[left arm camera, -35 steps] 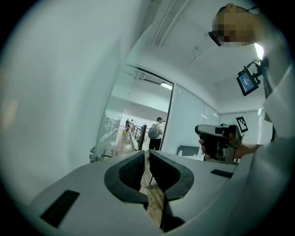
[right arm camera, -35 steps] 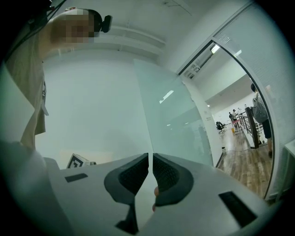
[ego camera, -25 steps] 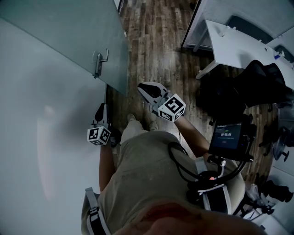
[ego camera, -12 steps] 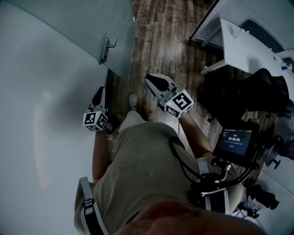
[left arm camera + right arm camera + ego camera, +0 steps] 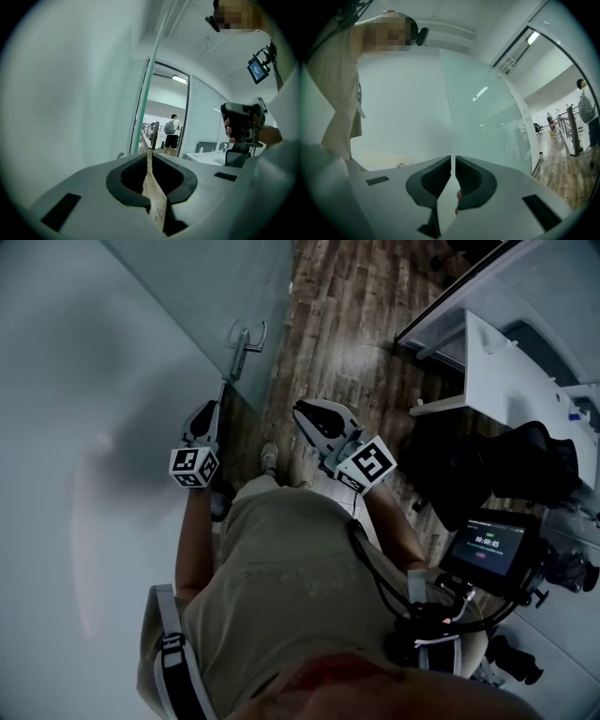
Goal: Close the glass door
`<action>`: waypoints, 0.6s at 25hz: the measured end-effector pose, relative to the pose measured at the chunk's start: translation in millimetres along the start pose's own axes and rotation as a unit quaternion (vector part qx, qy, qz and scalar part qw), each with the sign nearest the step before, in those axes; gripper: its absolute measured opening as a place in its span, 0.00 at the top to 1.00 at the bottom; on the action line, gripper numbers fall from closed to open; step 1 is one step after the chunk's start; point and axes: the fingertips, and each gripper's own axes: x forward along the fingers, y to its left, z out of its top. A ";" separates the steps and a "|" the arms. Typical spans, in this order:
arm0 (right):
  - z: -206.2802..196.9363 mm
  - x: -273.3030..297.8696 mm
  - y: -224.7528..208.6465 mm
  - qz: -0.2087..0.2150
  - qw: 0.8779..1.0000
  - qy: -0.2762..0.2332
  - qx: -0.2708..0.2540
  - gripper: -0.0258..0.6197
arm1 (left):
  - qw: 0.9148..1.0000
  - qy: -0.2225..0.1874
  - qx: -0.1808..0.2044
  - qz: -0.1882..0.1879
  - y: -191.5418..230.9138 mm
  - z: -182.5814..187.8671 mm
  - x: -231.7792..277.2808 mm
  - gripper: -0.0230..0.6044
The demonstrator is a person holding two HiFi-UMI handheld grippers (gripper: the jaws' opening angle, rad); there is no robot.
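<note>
The frosted glass door (image 5: 206,287) stands at the upper left of the head view, its metal handle (image 5: 242,345) close to its free edge. My left gripper (image 5: 207,409) is shut and empty, just below the handle and apart from it. In the left gripper view its jaws (image 5: 150,157) point past the door's green edge (image 5: 153,70). My right gripper (image 5: 302,412) is also shut and empty, to the right over the floor. In the right gripper view it (image 5: 453,161) faces the glass panel (image 5: 487,117).
A pale wall (image 5: 56,474) fills the left. Wooden floor (image 5: 347,315) runs ahead. At the right are a white desk (image 5: 506,362), a black bag (image 5: 506,465) and a lit screen (image 5: 492,554). A person with a backpack (image 5: 171,127) stands beyond the doorway.
The person has stepped forward. The door and handle have shifted right and up in the head view, and the left gripper has come closer under the handle. Both grippers stayed shut.
</note>
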 end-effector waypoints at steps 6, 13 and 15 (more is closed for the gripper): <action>3.6 12.4 -1.6 0.003 1.000 0.008 -0.012 0.93 | 0.998 0.030 0.058 -0.010 10.0 -5.9 21.7 0.93; 4.7 43.2 -3.6 0.000 1.000 0.022 -0.014 0.93 | 0.995 0.032 0.063 -0.065 33.7 -11.2 43.7 0.89; 5.2 46.8 -9.6 -0.003 1.000 0.021 -0.016 0.93 | 0.992 0.046 0.074 -0.086 33.8 -20.5 58.9 0.81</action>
